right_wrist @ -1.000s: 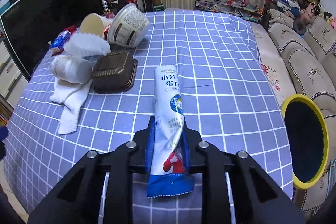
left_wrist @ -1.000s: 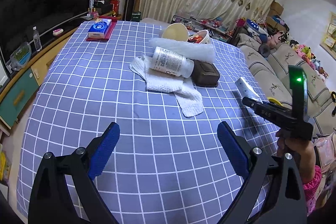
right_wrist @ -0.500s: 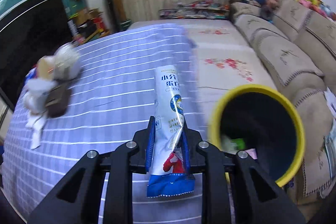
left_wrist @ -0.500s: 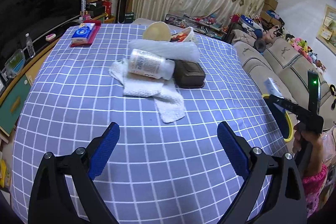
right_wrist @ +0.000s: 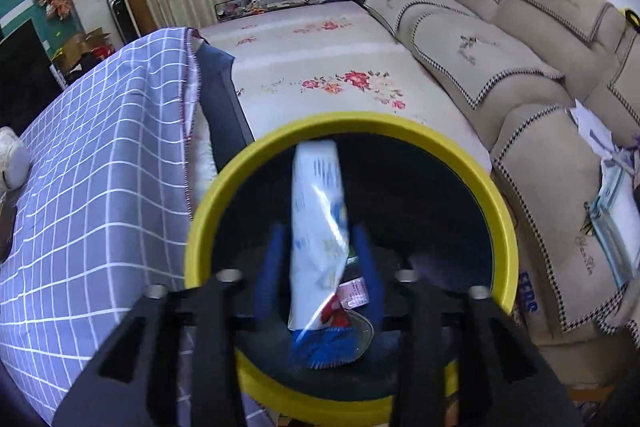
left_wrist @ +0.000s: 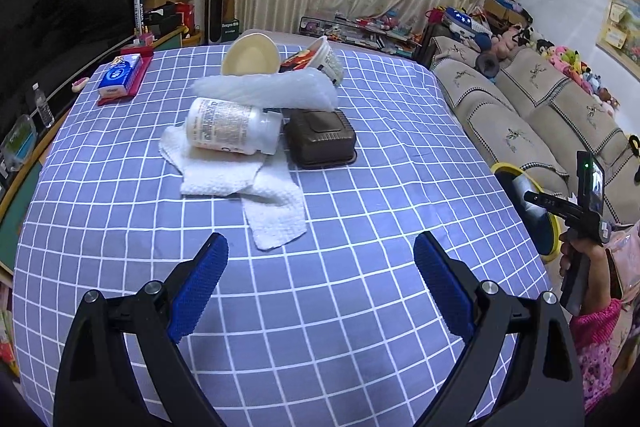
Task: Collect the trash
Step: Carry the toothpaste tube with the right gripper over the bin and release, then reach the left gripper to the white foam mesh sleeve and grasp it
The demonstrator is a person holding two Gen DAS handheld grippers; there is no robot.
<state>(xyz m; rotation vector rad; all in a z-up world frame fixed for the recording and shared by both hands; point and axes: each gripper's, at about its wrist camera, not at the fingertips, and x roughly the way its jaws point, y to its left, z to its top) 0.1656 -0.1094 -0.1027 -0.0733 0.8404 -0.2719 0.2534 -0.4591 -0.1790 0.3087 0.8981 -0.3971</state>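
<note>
A white-and-blue snack wrapper [right_wrist: 318, 227] hung lengthwise between the parted fingers of my right claw [right_wrist: 320, 267], over the mouth of the yellow-rimmed bin [right_wrist: 505, 211] just off the table's right edge. Some scraps lay at the bin's bottom.

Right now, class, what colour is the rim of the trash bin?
Yellow; the bin rim shows best in the right wrist view.
</note>
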